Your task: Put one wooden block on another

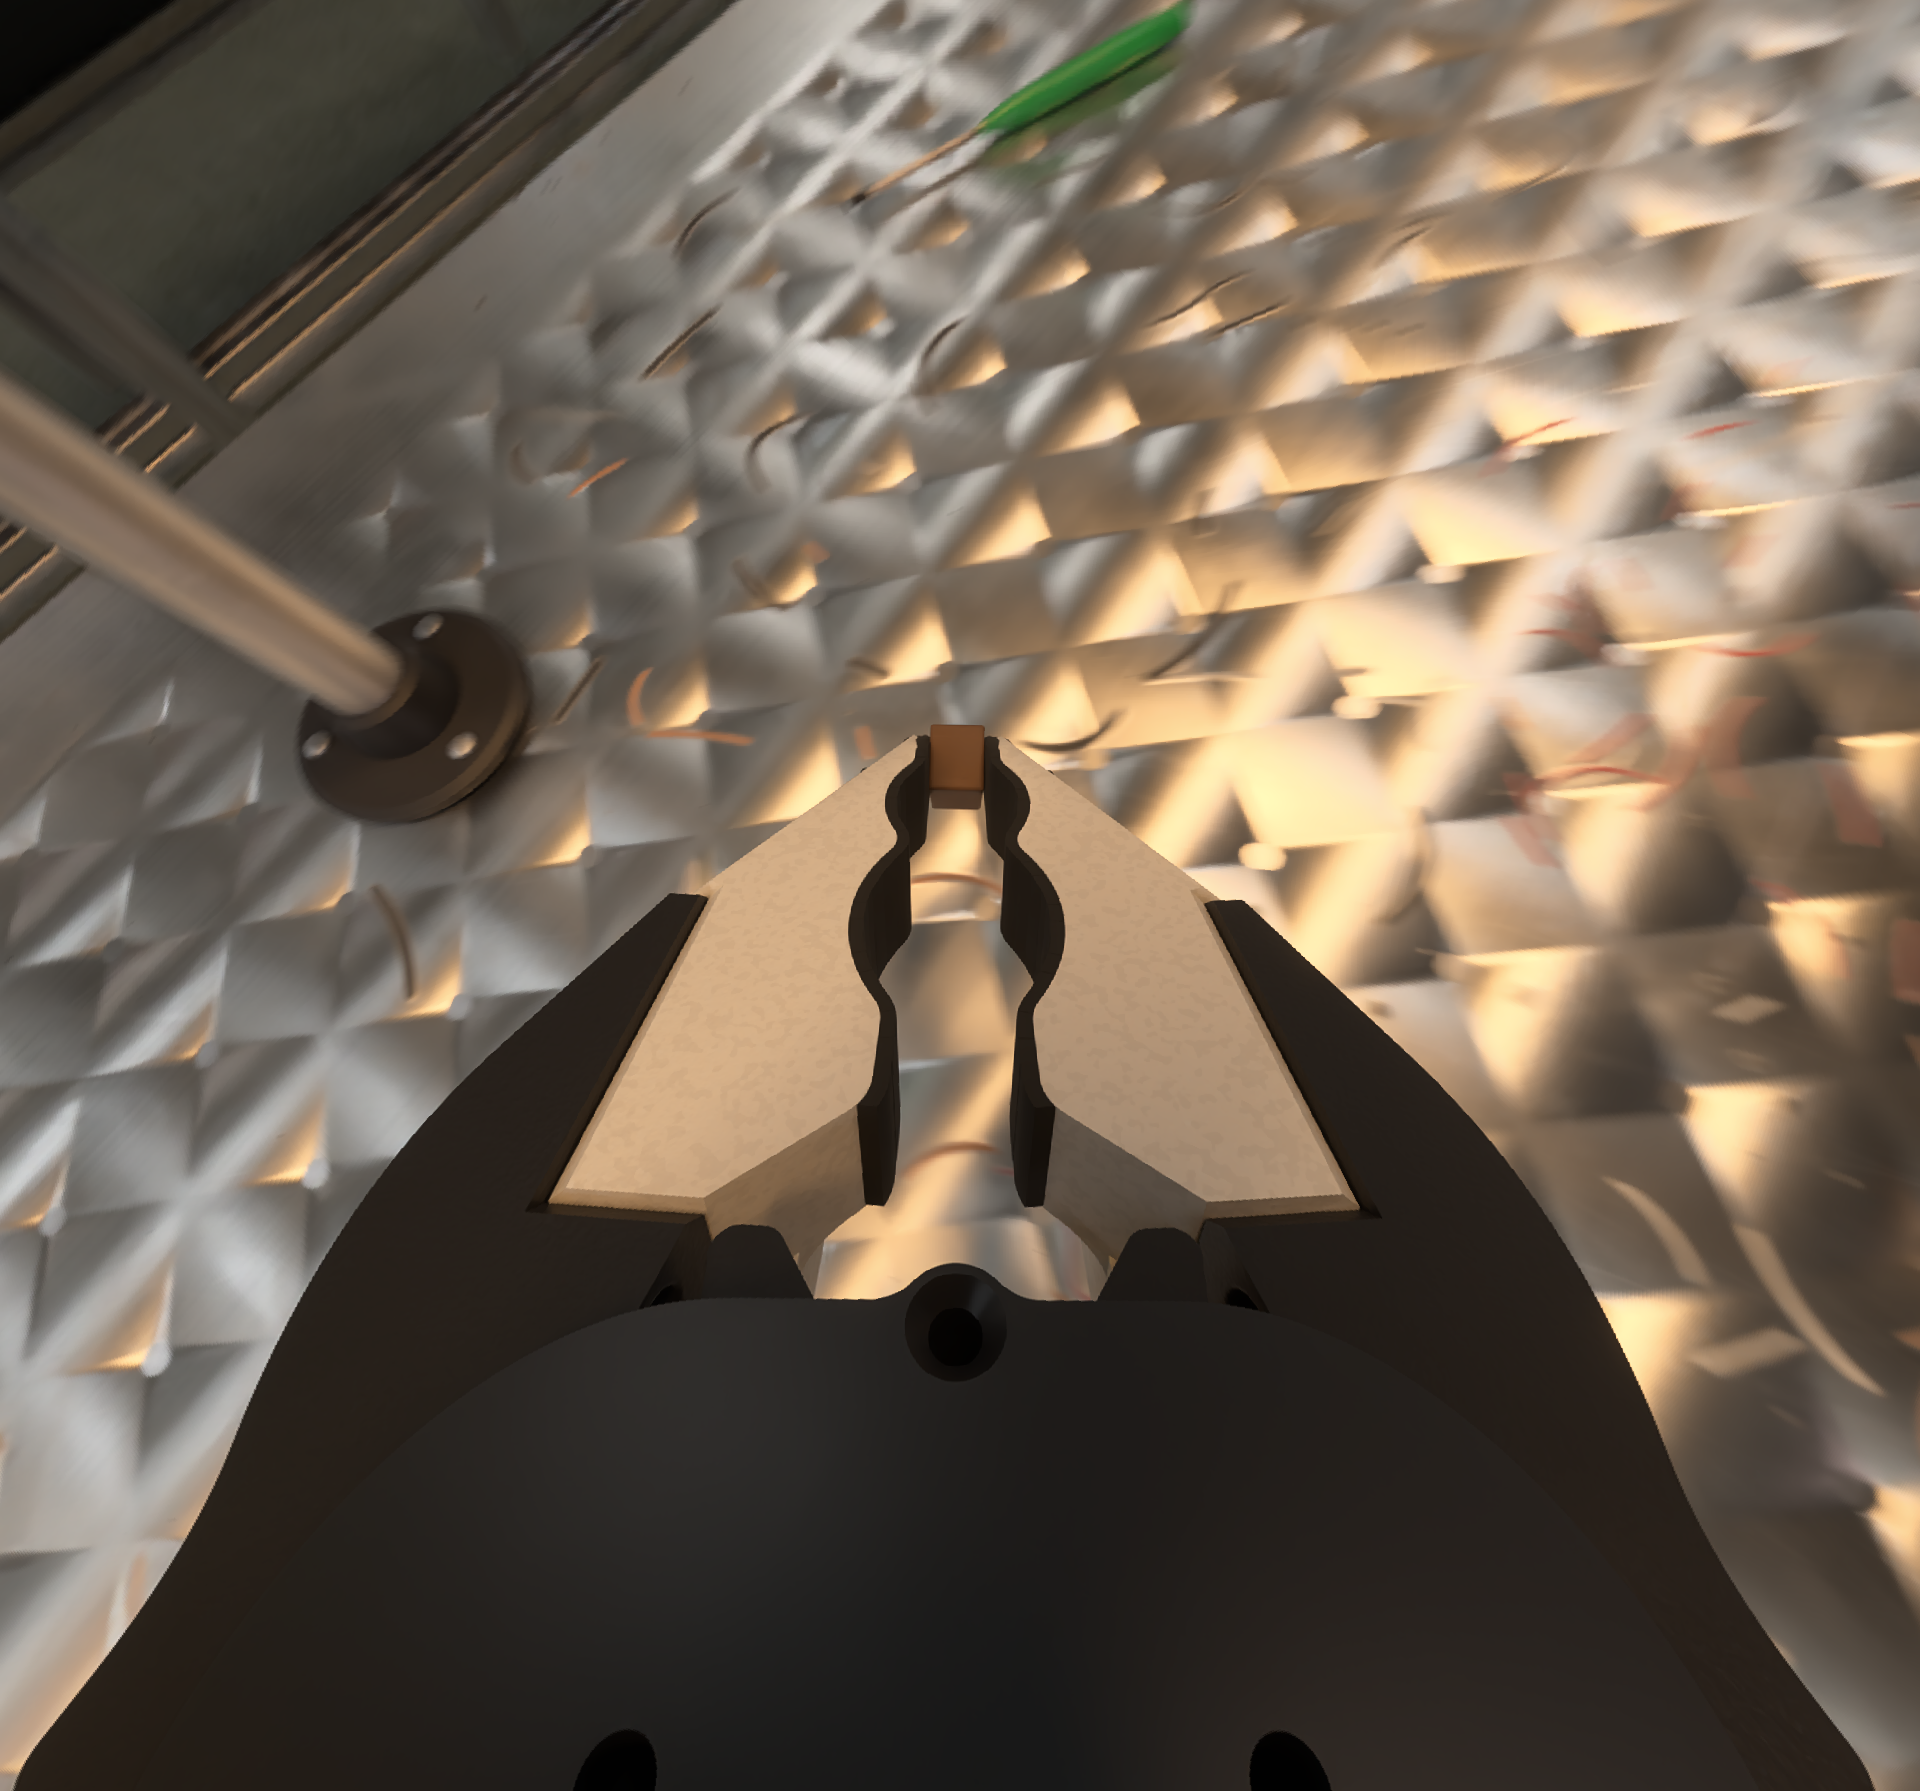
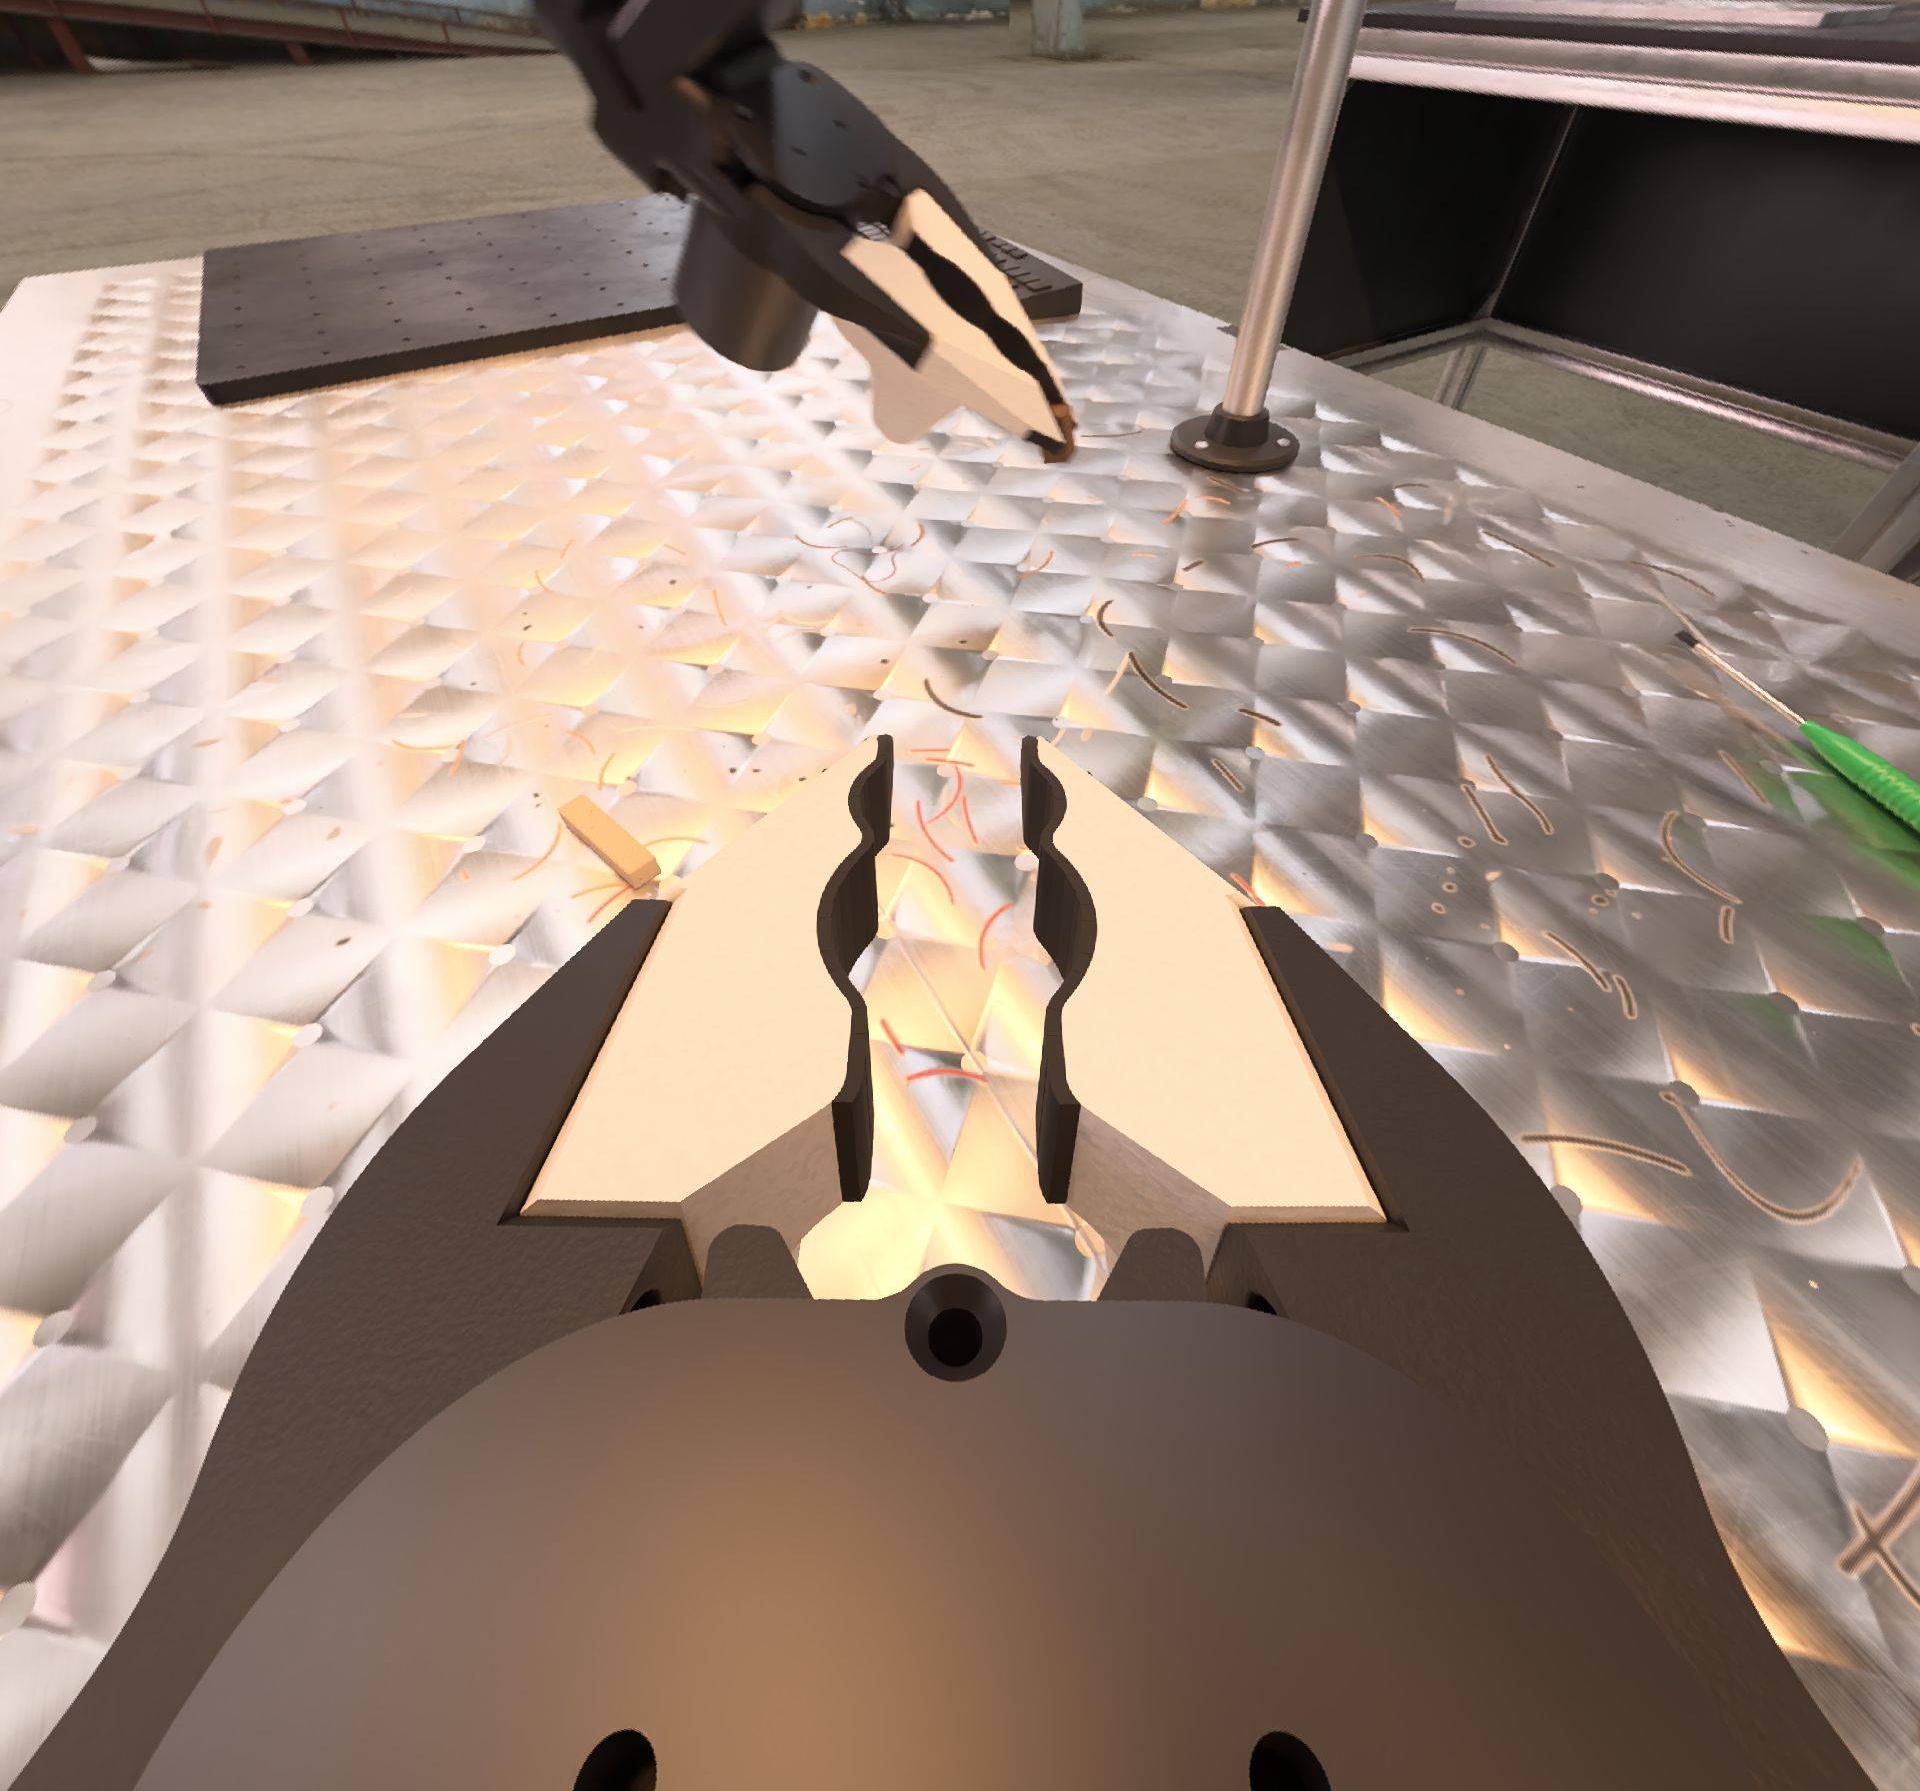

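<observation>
Left wrist view: my left gripper [image 1: 957,765] pinches a brown wooden block [image 1: 957,767] at its tips; next, carry it onto the pale block [image 2: 609,841]; right gripper [image 2: 957,754] fingers apart, empty

table [image 2: 312,702]: shiny embossed metal top, diamond pattern, fine curved scratches | pale wooden block [image 2: 609,840]: lies flat near left side | dark perforated slab [image 2: 436,297]: flat at far edge | metal post [image 2: 1288,183]: upright on round flange base [image 2: 1234,440] | green-handled tool [image 2: 1860,765]: lies at right edge
</observation>
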You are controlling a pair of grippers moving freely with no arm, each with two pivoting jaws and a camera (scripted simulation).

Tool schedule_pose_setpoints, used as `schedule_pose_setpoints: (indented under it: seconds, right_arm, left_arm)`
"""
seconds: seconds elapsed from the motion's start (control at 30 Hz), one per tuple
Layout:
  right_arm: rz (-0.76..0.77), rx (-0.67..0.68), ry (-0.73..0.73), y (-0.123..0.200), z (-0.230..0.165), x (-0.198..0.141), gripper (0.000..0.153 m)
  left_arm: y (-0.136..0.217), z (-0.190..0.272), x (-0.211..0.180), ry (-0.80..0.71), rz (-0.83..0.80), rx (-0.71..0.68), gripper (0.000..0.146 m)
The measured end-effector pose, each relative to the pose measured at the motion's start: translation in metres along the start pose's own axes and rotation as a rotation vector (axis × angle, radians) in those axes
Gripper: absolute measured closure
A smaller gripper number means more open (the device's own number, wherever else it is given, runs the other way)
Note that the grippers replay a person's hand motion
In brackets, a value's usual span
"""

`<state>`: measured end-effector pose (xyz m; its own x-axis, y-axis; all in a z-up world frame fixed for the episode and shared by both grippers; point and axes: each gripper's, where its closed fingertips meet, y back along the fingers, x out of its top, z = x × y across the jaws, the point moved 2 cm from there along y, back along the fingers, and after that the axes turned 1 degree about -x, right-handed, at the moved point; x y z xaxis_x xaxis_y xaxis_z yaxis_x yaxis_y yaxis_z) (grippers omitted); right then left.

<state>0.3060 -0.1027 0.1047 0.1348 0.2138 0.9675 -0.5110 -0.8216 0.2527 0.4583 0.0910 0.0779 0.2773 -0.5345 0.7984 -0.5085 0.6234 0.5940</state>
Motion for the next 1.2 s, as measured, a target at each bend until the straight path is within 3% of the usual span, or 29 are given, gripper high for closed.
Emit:
schedule_pose_setpoints:
  seconds: [0.13, 0.27, 0.43, 0.7, 0.8, 0.93, 1.1, 1.2]
  right_arm:
    - [0.051, -0.017, 0.013, 0.004, 0.001, 0.008, 0.128]
    - [0.127, -0.037, 0.053, 0.012, -0.001, 0.02, 0.128]
    - [0.108, -0.055, 0.042, 0.011, 0.003, 0.017, 0.127]
    - [-0.037, -0.056, 0.093, 0.003, 0.005, -0.003, 0.108]
    - [-0.072, -0.057, 0.115, 0.002, 0.005, -0.009, 0.108]
    - [-0.098, -0.044, 0.116, -0.001, 0.004, -0.014, 0.108]
    - [-0.119, -0.037, 0.117, -0.002, 0.004, -0.018, 0.108]
    - [-0.161, -0.029, 0.131, -0.001, 0.005, -0.023, 0.107]
  left_arm:
    - [0.038, 0.069, 0.009, -0.071, 0.072, -0.141, 0.137]
    - [0.06, 0.146, -0.013, -0.114, 0.083, -0.289, 0.137]
    - [0.059, 0.195, -0.044, -0.058, 0.021, -0.281, 0.137]
    - [0.04, 0.217, -0.061, -0.113, -0.098, -0.32, 0.136]
    - [0.037, 0.225, -0.064, -0.14, -0.109, -0.352, 0.111]
    - [0.044, 0.226, -0.058, -0.155, -0.063, -0.376, 0.094]
    - [0.067, 0.18, -0.034, -0.073, 0.146, -0.263, 0.091]
    - [0.07, 0.146, -0.04, -0.029, 0.153, -0.187, 0.084]
